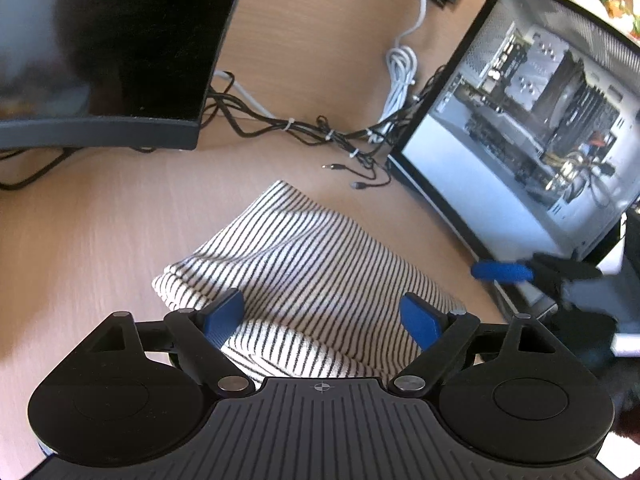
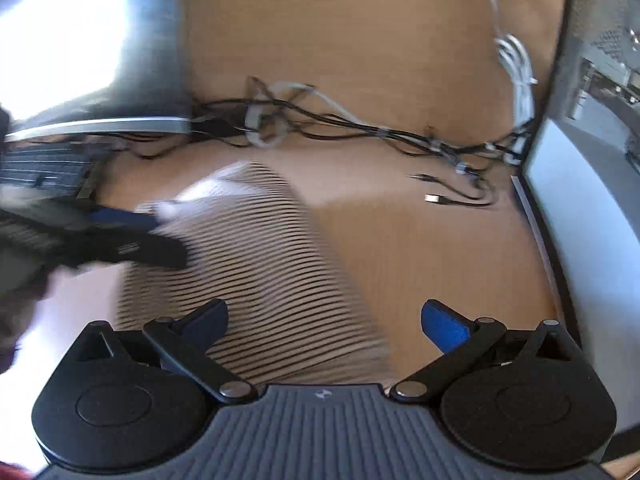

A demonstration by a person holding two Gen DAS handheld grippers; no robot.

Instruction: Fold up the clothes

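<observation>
two tongs agape, left tongs [image 1: 322, 320] over folded striped garment [image 1: 304, 256], right tongs [image 2: 324, 324] beside

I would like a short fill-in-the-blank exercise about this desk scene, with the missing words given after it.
1. The folded garment on the desk has a ____ pattern.
2. The jaws of the left gripper stand ____.
3. The loose cable bundle lies ____ the garment, toward the monitor.

Missing words: striped; open; beyond
</observation>
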